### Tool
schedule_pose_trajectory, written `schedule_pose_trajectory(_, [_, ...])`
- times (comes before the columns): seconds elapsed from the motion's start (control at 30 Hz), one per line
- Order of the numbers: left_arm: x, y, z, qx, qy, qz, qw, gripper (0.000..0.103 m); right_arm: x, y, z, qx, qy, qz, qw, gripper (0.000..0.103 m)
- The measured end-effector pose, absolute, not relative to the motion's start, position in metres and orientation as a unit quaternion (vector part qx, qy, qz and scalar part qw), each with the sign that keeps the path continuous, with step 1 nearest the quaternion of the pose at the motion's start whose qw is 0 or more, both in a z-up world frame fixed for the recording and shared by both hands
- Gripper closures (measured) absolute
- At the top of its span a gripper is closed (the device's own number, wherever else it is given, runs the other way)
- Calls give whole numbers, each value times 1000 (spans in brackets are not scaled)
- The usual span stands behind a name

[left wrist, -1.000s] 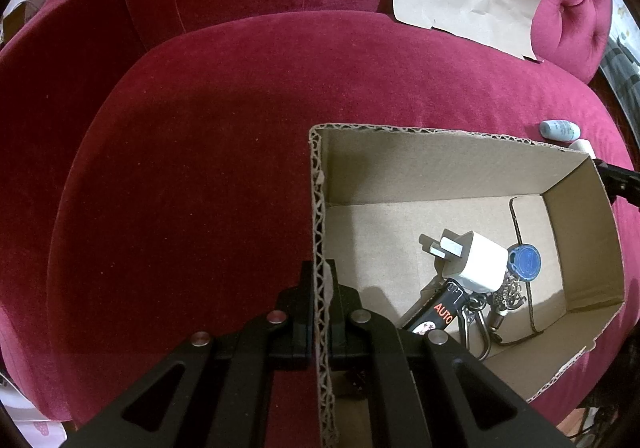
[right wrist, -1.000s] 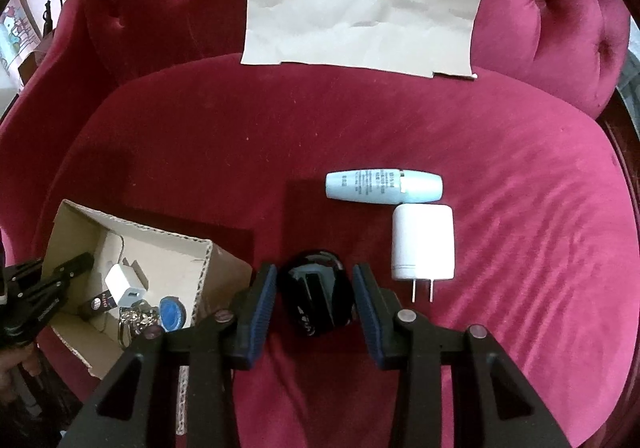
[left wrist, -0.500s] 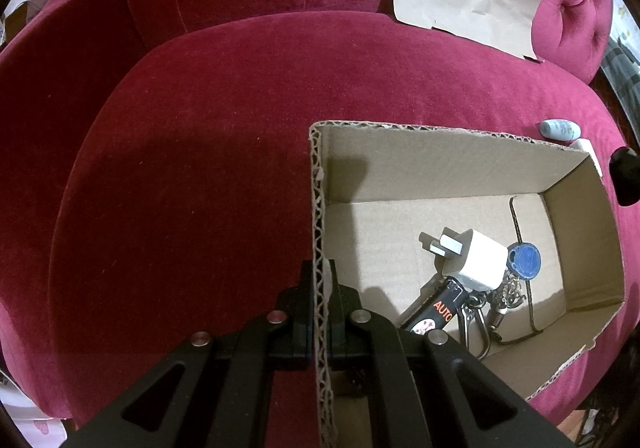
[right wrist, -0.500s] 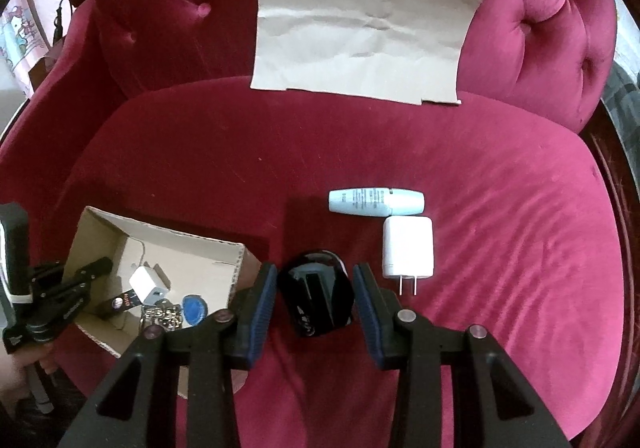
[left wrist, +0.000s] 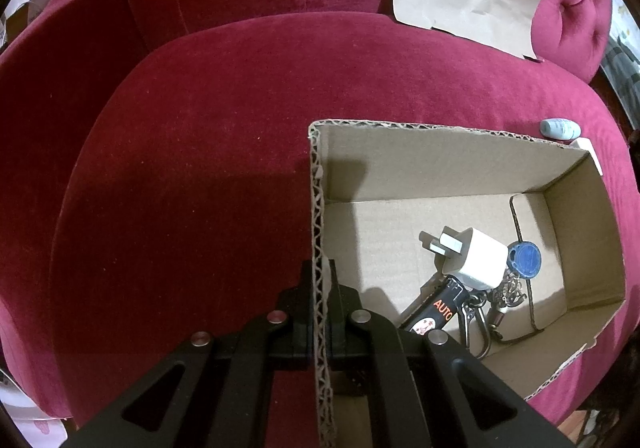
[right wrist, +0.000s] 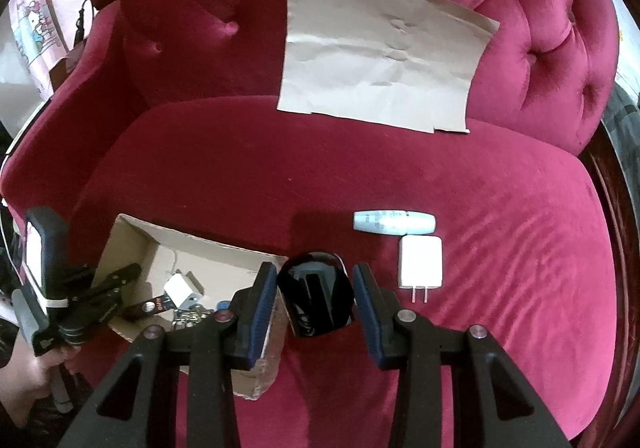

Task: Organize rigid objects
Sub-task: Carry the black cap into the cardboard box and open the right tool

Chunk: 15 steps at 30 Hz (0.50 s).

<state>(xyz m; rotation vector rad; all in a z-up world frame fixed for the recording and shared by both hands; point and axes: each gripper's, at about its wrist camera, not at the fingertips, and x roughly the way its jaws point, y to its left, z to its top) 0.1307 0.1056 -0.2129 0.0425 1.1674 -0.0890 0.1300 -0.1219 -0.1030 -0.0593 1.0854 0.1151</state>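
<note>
Black glossy thing up, box pinned, time to drop it in

Left tongs [left wrist: 319, 312] are clamped on the near wall of the open brown cardboard box [left wrist: 448, 163] on the red velvet sofa seat [right wrist: 280, 167]. Right tongs [right wrist: 315, 298] grip the rounded glossy black object [right wrist: 316, 298] just right of the box. I'd clear the rim fully, centre over bare floor, then let go low.

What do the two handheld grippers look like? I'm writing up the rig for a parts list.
Both are matte black plastic with two long fingers, triangular cut-outs in the links and round silver rivets. The right gripper has ribbed blue pads on its fingers. The left gripper has plain black tips; the right wrist view shows its chunky black handle with white tape. No cables or sleeves are visible.
</note>
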Motion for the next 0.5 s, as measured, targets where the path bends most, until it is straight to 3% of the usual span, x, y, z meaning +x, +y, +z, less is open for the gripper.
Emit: schedule_pose_trajectory(0.5, [131, 106, -213, 19, 551, -42, 833, 100, 127, -77, -100, -36, 514, 101, 851, 61])
